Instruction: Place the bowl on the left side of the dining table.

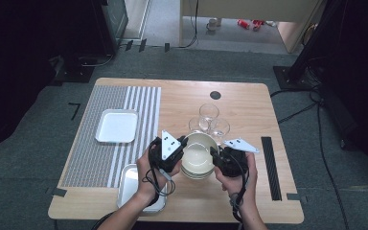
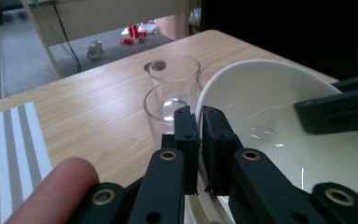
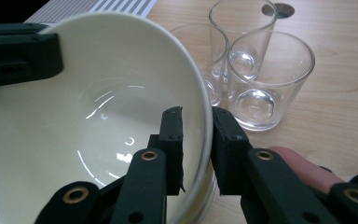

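Observation:
A cream bowl [image 1: 199, 151] [image 2: 270, 102] [image 3: 98, 107] rests on the rim of a second bowl [image 1: 195, 173] near the front middle of the wooden table [image 1: 239, 103]. My left gripper [image 1: 184, 143] [image 2: 199, 116] is shut on the bowl's left rim, one jaw inside and one outside. On the opposite rim, my right gripper [image 1: 214, 153] [image 3: 196, 116] straddles the edge; its inner pad stands a little off the wall, so it is open. Three clear glasses [image 1: 209, 115] [image 2: 172, 100] [image 3: 270, 70] stand just behind the bowl.
A white square tray [image 1: 117, 125] lies on a striped mat [image 1: 96, 143] at the left. A metal tray [image 1: 129, 184] sits by my left forearm at the front edge. A black strip [image 1: 270, 167] runs along the right side, and a cable hole [image 1: 215, 95] is at the back.

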